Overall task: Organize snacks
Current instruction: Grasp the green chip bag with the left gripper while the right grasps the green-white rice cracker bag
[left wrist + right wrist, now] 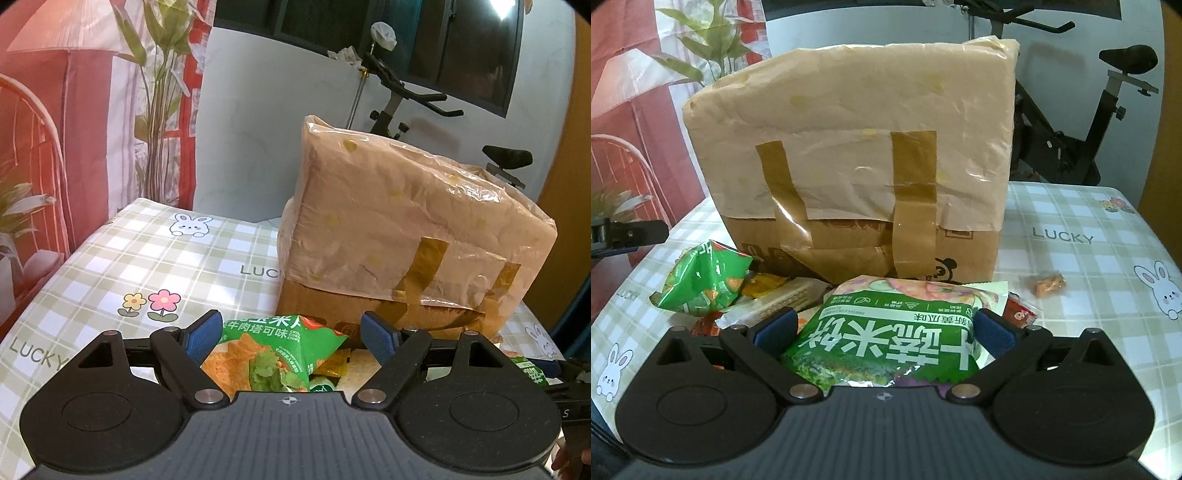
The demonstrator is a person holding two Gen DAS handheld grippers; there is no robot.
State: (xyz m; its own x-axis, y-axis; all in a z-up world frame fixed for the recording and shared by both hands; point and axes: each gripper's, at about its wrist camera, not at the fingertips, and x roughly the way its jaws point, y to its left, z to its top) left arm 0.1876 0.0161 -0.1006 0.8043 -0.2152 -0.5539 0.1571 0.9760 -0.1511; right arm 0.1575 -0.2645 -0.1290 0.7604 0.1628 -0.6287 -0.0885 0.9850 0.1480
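Observation:
A green corn-chip bag (273,350) lies between the open fingers of my left gripper (291,338), on a pile of small snack packets in front of a taped cardboard box (406,236). The pads do not press it. The same bag shows at the left in the right wrist view (701,280). My right gripper (886,332) is wide, with a green rice-cracker bag (886,339) lying between its blue pads (775,330); contact with the pads is not clear. The box (857,155) stands just behind.
A checked tablecloth (129,266) covers the table. A small wrapped snack (1047,282) lies alone at the right. A yellow packet (764,284) and a red one (1019,314) sit in the pile. An exercise bike (1071,129) stands behind the table.

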